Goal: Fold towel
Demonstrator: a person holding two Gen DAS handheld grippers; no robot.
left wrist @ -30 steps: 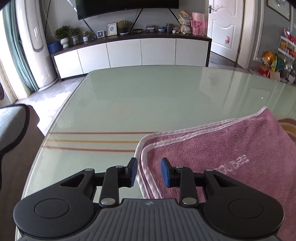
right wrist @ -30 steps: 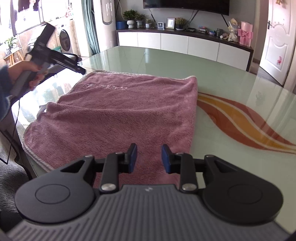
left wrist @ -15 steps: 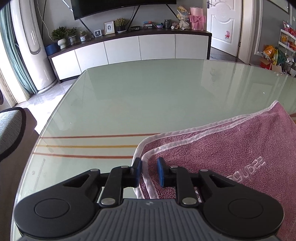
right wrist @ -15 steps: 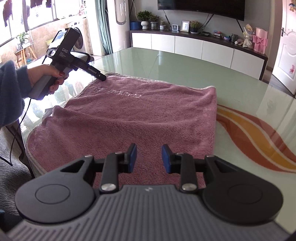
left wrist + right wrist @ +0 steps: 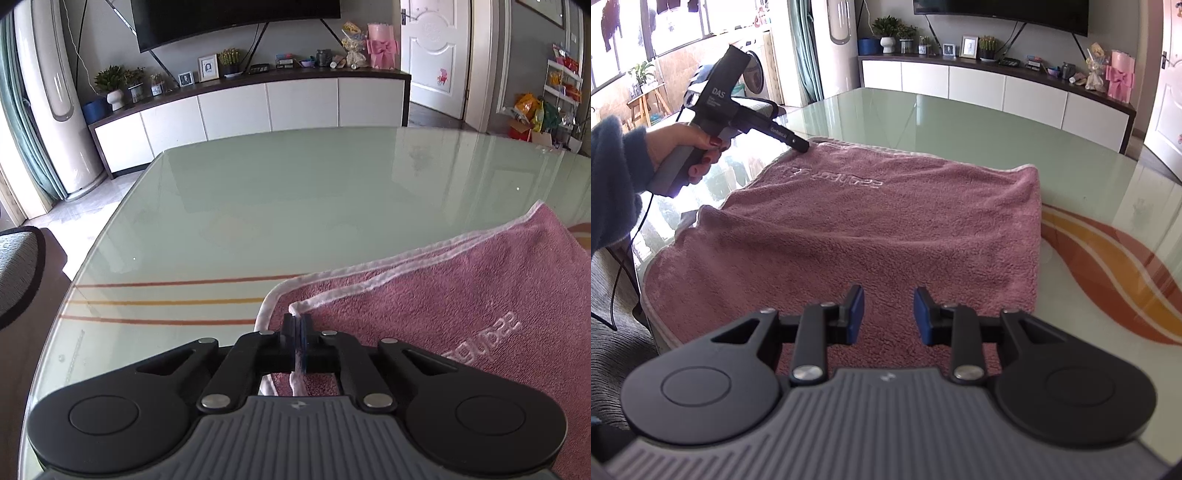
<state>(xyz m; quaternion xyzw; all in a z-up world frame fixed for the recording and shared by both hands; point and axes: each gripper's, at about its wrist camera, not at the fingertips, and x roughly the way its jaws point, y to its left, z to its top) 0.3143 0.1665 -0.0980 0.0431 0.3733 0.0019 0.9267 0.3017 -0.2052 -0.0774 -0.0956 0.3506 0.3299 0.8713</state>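
This is a home living room. A glass-topped table [image 5: 295,206] fills the middle of the left view. Behind it, a long white cabinet [image 5: 258,107] carries potted plants [image 5: 110,85], photo frames [image 5: 208,67] and a pink gift box [image 5: 381,46], under a wall television [image 5: 236,16]. A white door [image 5: 437,55] stands at upper right. A washing machine [image 5: 753,75] shows at upper left in the right view.

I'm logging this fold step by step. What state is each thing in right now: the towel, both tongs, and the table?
Pink towel: lying folded double on the table, near edge draped over the table edge.
Left tongs: just closed, shut on the towel's white-trimmed corner.
Right tongs: open above the towel's near part, nothing between the pads.
Glass table: bare beyond the towel.
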